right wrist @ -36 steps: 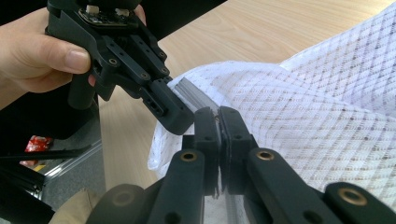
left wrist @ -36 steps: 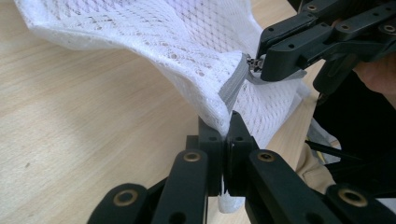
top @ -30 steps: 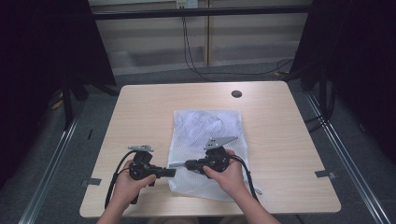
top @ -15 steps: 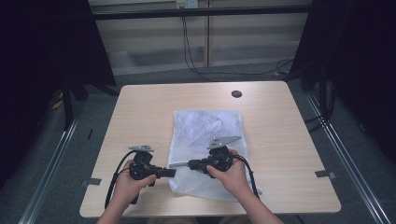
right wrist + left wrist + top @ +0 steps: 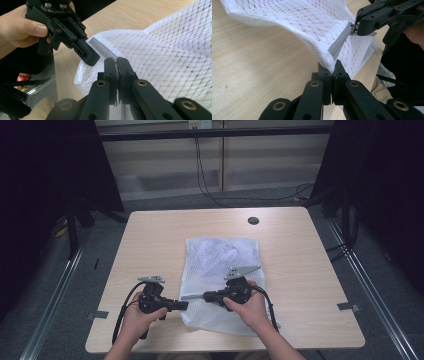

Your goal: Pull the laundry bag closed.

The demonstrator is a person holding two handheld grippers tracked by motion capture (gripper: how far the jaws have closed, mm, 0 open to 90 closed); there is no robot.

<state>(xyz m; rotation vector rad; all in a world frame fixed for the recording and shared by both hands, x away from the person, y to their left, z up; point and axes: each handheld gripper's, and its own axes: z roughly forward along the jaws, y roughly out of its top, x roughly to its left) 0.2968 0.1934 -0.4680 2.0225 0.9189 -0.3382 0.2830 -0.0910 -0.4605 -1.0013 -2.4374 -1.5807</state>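
Down at the near edge of the table [image 5: 150, 227], both hands are in, and the white mesh laundry bag [image 5: 222, 265] lies flat a little right of centre, its near end reaching almost to the table's near edge. The left gripper [image 5: 184, 304] has its jaws clenched on the bag's near-left corner, right where the grey zipper tape [image 5: 339, 43] ends; the left gripper view shows the mesh pinched between the two black pads. Just to the right, the right gripper [image 5: 200, 296] is clamped too, on what looks like the small metal zipper pull [image 5: 354, 27] a little farther along that tape.

This thing will handle soft and very light, I'd say: thin netting, no stiffness at all, already lifting and draping off the wood where the grippers hold it. Pull on loose mesh and it only bunches and slides. The sensible holds are the ones taken here: the sewn zipper tape, firmer than the net, and the pull tab itself. That tab is tiny and smooth, so it could slip out of the pads.

Farther off, the rest of the bag lies slack toward the middle, and a small dark disc [image 5: 253, 220] sits near the far edge.
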